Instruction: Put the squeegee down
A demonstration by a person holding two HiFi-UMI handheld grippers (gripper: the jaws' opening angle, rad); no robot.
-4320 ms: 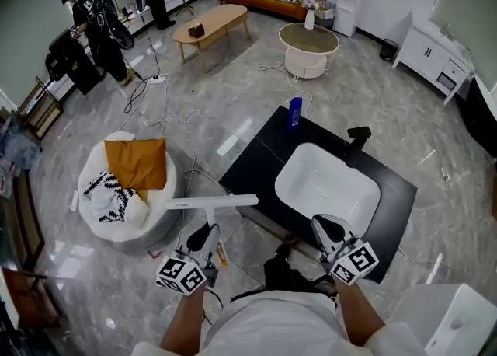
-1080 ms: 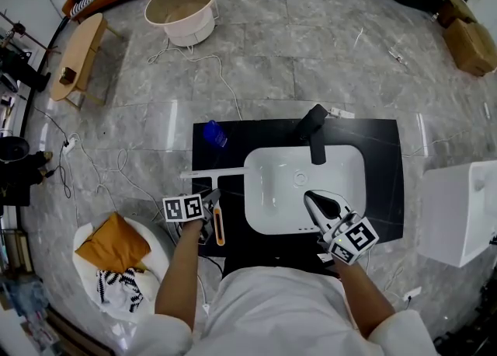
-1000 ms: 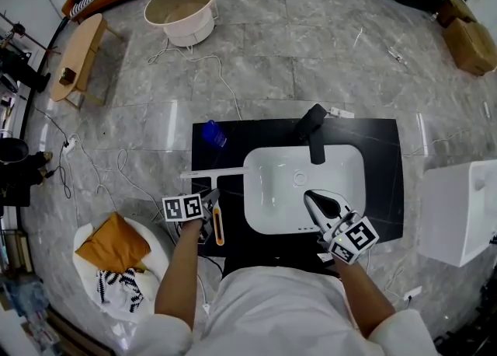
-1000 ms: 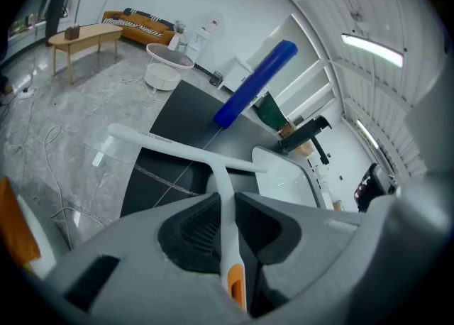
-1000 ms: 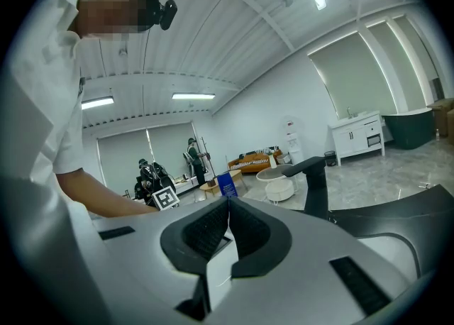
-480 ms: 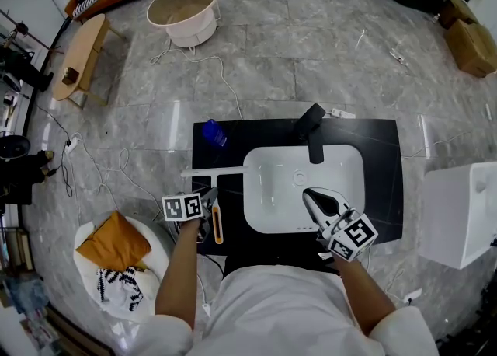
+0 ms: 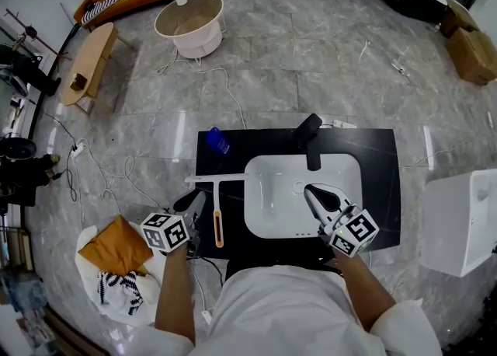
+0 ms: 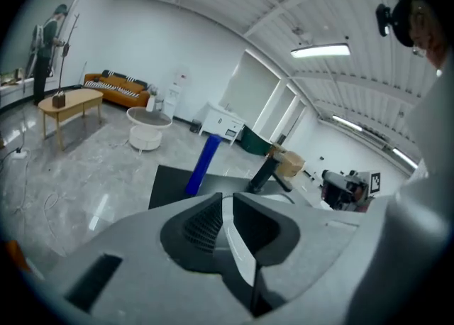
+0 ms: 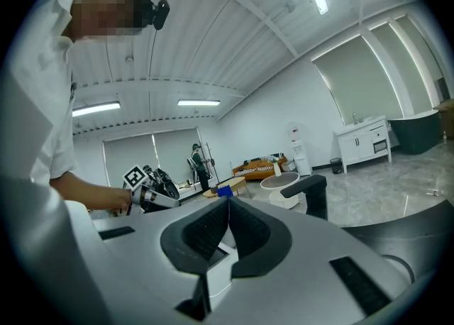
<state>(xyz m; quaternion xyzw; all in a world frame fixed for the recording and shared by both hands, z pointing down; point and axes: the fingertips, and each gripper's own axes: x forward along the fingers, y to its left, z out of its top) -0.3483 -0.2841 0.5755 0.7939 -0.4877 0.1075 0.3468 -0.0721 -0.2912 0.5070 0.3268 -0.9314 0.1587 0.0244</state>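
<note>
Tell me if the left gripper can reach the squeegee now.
Likely yes: the squeegee lies uncovered on the counter, and the left gripper hangs right beside its handle, jaws slightly apart, nothing in between.

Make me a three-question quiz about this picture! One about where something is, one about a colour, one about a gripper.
1. Where is the squeegee? A. on the black counter, left of the sink. B. inside the sink. C. on the floor.
2. What colour is the bottle? A. red. B. green. C. blue.
3. The right gripper has its fingers: A. wide apart. B. shut, empty. C. holding the squeegee.
Answers: 1 A, it lies beside the sink. 2 C, plainly blue. 3 B, they touch with nothing between.
</note>
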